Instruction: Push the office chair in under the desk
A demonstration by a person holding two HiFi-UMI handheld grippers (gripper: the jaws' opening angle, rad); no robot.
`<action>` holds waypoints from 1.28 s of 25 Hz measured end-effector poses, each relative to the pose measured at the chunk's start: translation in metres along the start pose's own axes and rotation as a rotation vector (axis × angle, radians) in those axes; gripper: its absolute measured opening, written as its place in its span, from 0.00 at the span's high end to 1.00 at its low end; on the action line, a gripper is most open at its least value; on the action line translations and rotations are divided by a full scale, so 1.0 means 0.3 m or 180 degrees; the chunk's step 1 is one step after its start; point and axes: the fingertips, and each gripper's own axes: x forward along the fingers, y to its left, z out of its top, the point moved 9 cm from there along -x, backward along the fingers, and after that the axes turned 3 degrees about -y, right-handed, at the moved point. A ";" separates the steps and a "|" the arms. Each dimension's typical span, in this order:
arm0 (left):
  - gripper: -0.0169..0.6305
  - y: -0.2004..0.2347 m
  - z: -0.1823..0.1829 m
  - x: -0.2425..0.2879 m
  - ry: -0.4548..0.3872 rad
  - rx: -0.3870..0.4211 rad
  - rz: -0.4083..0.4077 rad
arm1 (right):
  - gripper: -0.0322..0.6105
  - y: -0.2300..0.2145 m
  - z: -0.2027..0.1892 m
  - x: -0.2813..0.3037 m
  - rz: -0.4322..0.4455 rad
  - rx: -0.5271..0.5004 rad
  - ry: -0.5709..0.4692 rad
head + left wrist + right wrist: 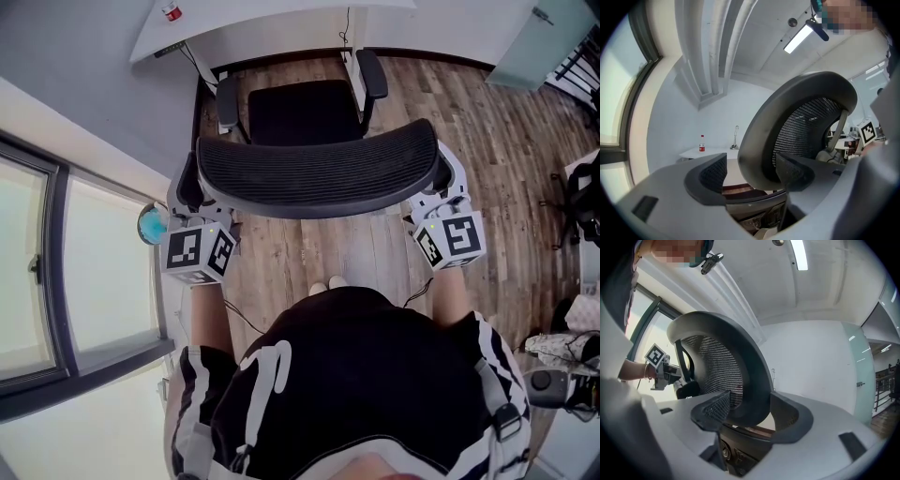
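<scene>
While left gripper (190, 192), right gripper (442, 187) straddle backrest (319, 169) ends, jaws wide, clamping nothing, desk (272, 23) lies straight ahead; backrest runs crosswise between 2 grippers.

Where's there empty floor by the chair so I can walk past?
The big bare patch is the wooden floor right of the office chair, between its armrest and the things at the far right. Left of the chair it is crowded: just a thin strip beside the window.
</scene>
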 end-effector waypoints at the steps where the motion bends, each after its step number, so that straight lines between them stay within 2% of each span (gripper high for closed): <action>1: 0.49 0.000 0.002 0.006 0.0006 0.0007 -0.0007 | 0.56 -0.003 0.001 0.001 -0.0027 -0.0009 0.0012; 5: 0.48 0.000 0.007 0.019 0.0047 0.0030 -0.0036 | 0.56 -0.022 0.000 -0.002 -0.0103 -0.0007 0.0044; 11: 0.48 0.008 0.006 0.026 0.0050 0.0011 -0.0078 | 0.56 -0.028 0.009 0.045 0.0018 -0.0109 0.0066; 15: 0.48 -0.004 0.015 0.028 0.0073 0.0078 -0.0115 | 0.56 -0.041 0.011 0.060 0.0109 -0.0015 0.0049; 18: 0.55 -0.015 0.015 0.039 0.0059 0.0080 -0.0143 | 0.56 -0.059 0.005 0.071 0.0219 0.0055 -0.0003; 32: 0.55 -0.088 0.007 0.054 0.0058 0.0032 0.0044 | 0.55 -0.129 -0.007 0.077 0.0247 0.0092 0.0059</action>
